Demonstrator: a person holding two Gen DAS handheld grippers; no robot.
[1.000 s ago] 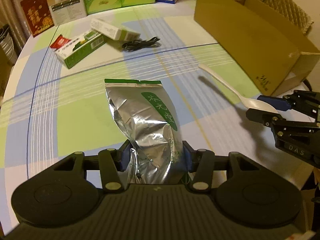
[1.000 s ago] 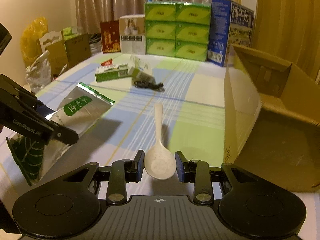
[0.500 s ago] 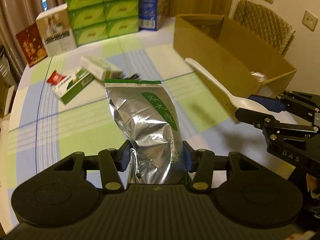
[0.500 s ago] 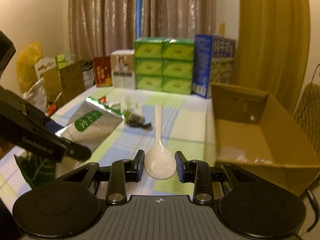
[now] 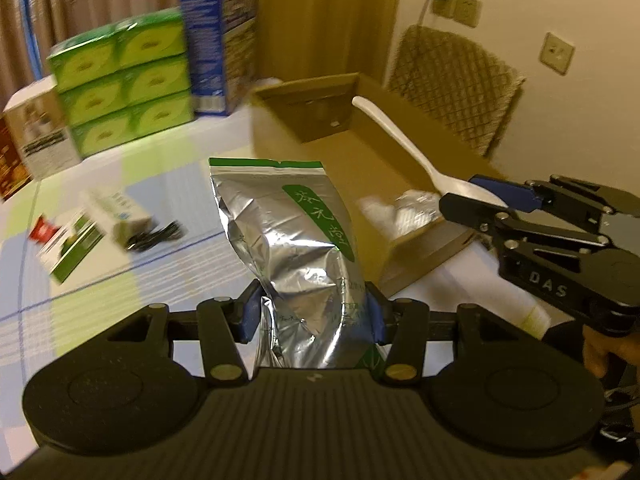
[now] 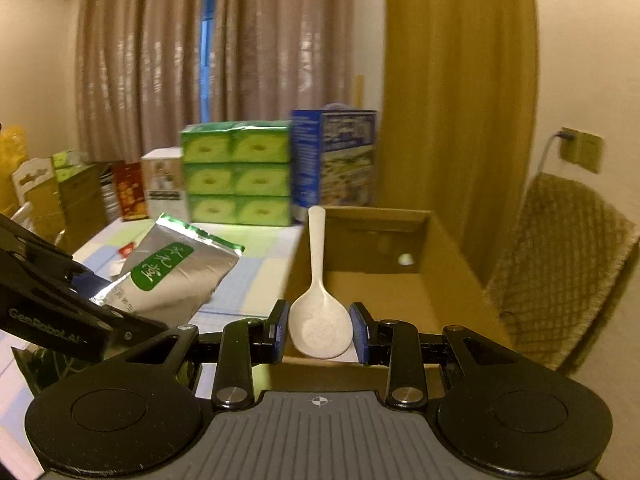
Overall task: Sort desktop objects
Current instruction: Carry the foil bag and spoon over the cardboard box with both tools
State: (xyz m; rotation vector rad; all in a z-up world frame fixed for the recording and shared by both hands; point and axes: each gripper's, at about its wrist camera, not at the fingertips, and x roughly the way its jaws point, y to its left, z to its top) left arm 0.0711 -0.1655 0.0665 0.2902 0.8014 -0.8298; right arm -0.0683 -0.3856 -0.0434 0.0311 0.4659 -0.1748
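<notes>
Foil pouch (image 5: pixel 294 248): silver with a green label, held upright above the table (image 5: pixel 100 280), its lower part pinched between the blue pads of the left gripper (image 5: pixel 310 314); its sealed top edge stands free, just short of the near wall of the cardboard box (image 5: pixel 316 160).
Left gripper: closed on the foil pouch, held above the near part of the table; in the right wrist view it shows at the left edge (image 6: pixel 86 284) with the pouch (image 6: pixel 176 280) sticking out toward the box.
Small boxes (image 5: pixel 84 228): lying flat near the table's left edge, blurred; a black cable (image 5: pixel 154 236) lies just beside them.
Green cartons (image 5: pixel 124 76): stacked in rows at the table's far edge, with a blue carton (image 5: pixel 218 48) standing just to their right.
Cardboard box: open-topped, along the table's right edge; something pale lies on its floor near the front corner, too blurred to name.
Spoon (image 6: pixel 318 304): white, bowl clamped between the pads of the right gripper (image 6: pixel 320 328), handle pointing forward over the open box (image 6: pixel 376 284).
Right gripper: closed on the spoon's bowl, held over the near end of the box; in the left wrist view it comes in from the right edge (image 5: pixel 486 200) with the spoon (image 5: pixel 404 136) slanting up across the box.
Chair (image 6: pixel 560 264): quilted backrest beyond the box's right side, off the table.
</notes>
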